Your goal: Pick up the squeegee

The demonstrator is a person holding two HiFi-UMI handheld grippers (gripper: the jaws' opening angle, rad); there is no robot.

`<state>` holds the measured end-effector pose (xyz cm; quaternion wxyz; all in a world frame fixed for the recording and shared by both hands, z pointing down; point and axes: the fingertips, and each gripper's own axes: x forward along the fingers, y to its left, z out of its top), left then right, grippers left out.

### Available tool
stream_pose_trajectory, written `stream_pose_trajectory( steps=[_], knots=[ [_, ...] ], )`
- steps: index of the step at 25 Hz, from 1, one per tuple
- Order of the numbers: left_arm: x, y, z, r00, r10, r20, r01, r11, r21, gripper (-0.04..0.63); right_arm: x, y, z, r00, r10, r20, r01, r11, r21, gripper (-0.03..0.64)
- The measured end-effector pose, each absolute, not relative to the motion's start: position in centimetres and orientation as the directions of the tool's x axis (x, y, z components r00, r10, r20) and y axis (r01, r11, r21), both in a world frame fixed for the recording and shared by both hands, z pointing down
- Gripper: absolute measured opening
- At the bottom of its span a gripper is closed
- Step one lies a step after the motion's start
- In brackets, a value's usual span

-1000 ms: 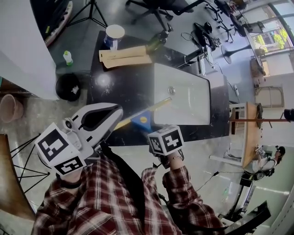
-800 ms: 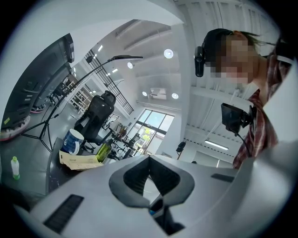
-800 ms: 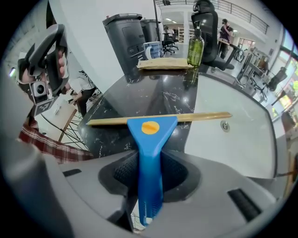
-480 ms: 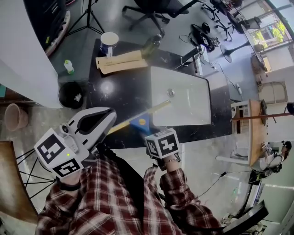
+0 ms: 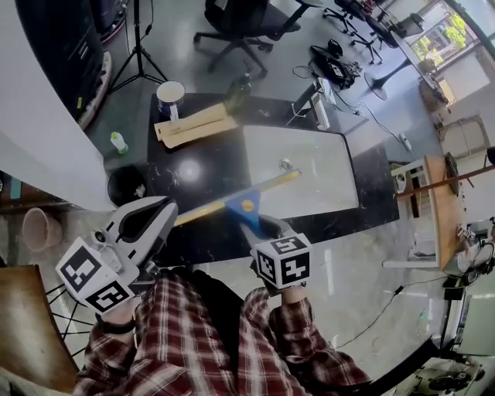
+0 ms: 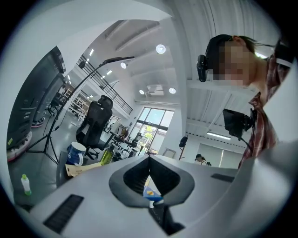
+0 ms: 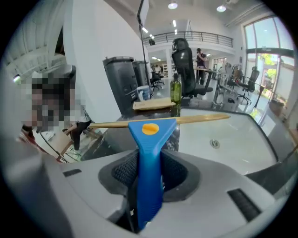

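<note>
The squeegee has a blue handle and a long yellow blade. My right gripper is shut on the handle and holds it above the front edge of the black counter, the blade reaching towards the white sink. In the right gripper view the blue handle stands upright between the pads of the right gripper. My left gripper hangs to the left of the squeegee, shut and holding nothing. In the left gripper view the left gripper has its tips together, and a bit of the squeegee shows behind them.
On the far end of the counter lie flat tan boards, a blue and white cup and a green bottle. A black bin stands on the floor at the left. An office chair and a tripod stand beyond.
The right gripper has lifted the squeegee up off the counter edge. The left gripper has hardly moved.
</note>
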<state>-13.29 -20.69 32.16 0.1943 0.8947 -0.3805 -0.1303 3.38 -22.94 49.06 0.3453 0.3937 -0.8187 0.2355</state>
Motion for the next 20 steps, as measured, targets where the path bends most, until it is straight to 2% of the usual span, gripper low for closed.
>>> stream_pose_trajectory(
  steps=[5,9,14,20],
  knots=[
    [-15.0,-21.2,31.7,0.652,-0.754,-0.079,-0.662,-0.616,0.427,0.009,5.1,-26.3,41.9,-0.448,-0.691,0.567,-0.858,0.511,-0.056,0.138],
    [-15.4,-21.2,31.5,0.642,-0.763,-0.077,-0.671,-0.608,0.425,0.009,6.3,-27.5,36.0,-0.465,-0.779,0.421,-0.874,0.480,-0.078,0.138],
    [-14.2,-21.7,31.2,0.670,-0.736,-0.092,-0.644,-0.638,0.422,0.009,6.4,-26.2,30.4,-0.503,-0.826,0.256,-0.864,0.490,-0.117,0.138],
    [-12.1,-22.4,30.5,0.716,-0.691,-0.102,-0.603,-0.685,0.409,0.009,4.5,-24.6,28.0,-0.549,-0.819,0.166,-0.836,0.533,-0.132,0.138]
  ],
)
